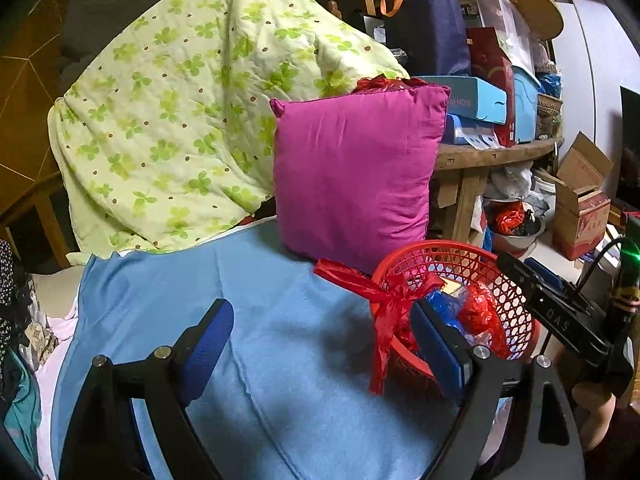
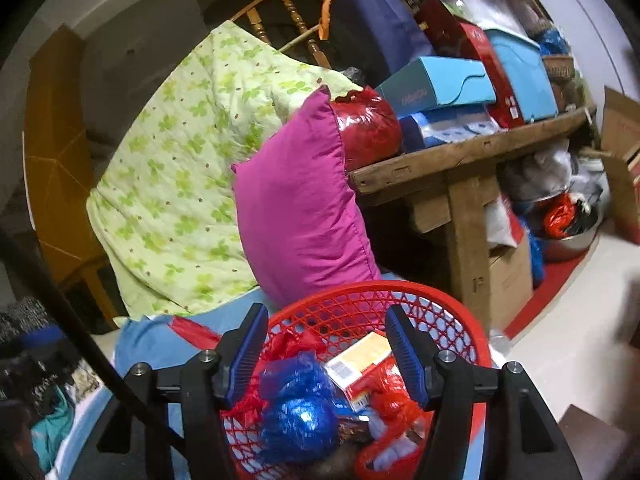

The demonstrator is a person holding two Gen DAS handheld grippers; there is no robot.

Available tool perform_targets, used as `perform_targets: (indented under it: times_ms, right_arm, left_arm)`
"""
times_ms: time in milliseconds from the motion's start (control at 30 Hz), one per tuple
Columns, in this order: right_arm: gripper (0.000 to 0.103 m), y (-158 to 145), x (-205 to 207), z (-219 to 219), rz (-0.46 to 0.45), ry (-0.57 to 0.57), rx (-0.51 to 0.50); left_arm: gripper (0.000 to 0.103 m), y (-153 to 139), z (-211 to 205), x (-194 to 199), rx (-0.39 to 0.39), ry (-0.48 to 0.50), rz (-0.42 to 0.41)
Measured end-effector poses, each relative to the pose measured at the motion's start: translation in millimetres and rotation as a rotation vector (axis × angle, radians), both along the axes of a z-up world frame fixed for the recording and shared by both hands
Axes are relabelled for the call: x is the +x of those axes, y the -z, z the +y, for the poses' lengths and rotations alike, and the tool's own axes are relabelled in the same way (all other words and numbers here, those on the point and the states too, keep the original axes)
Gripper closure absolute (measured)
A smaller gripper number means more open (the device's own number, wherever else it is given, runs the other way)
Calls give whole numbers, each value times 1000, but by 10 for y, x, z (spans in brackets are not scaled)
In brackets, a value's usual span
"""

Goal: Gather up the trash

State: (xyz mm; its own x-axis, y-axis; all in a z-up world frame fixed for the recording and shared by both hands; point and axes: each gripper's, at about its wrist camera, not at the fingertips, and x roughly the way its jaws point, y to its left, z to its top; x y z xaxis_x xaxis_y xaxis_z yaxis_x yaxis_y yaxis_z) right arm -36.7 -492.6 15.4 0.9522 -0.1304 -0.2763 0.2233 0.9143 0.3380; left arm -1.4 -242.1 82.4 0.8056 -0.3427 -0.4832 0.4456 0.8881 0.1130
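A red mesh basket (image 2: 472, 336) stands on the blue sheet (image 1: 256, 320), and it holds a crumpled blue wrapper (image 2: 300, 412), a small carton (image 2: 360, 360) and red wrappers (image 2: 396, 404). My right gripper (image 2: 326, 354) hovers open over the basket, its pads apart and pressing on nothing. A red ribbon (image 1: 384, 304) hangs over the basket's near rim (image 1: 440, 246). My left gripper (image 1: 322, 342) is open above the bare sheet, left of the basket, with nothing between its fingers. In the left wrist view the right gripper (image 1: 520, 274) shows at the basket's right side.
A magenta pillow (image 1: 356, 176) leans behind the basket, beside a green clover quilt (image 1: 180, 120). A wooden bench (image 2: 460, 160) stacked with boxes and bags stands to the right. Under it sit cardboard boxes (image 1: 580, 216) and a metal bowl (image 2: 568, 240). Clothes (image 1: 20, 320) lie at the left.
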Motion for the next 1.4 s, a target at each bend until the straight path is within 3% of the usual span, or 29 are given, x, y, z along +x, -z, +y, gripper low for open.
perform_targets:
  times_ms: [200,700,1067,1400]
  right_arm:
    - [34,-114,-318,215,26,28,-62]
    - [29,-755,-967,713,108,-20,-183]
    - [28,-871,-1345,805,177,-47,-158]
    - [28,-1000,-1607,762,184,-10,-155]
  left_arm:
    - [13,-38,120,-93,6,3,-10]
    - [13,-216,355,-489,-25,28,-42]
    - [13,-362,331,-921,9,35,-96]
    - [12,-479,359,-1109,19,10,-120]
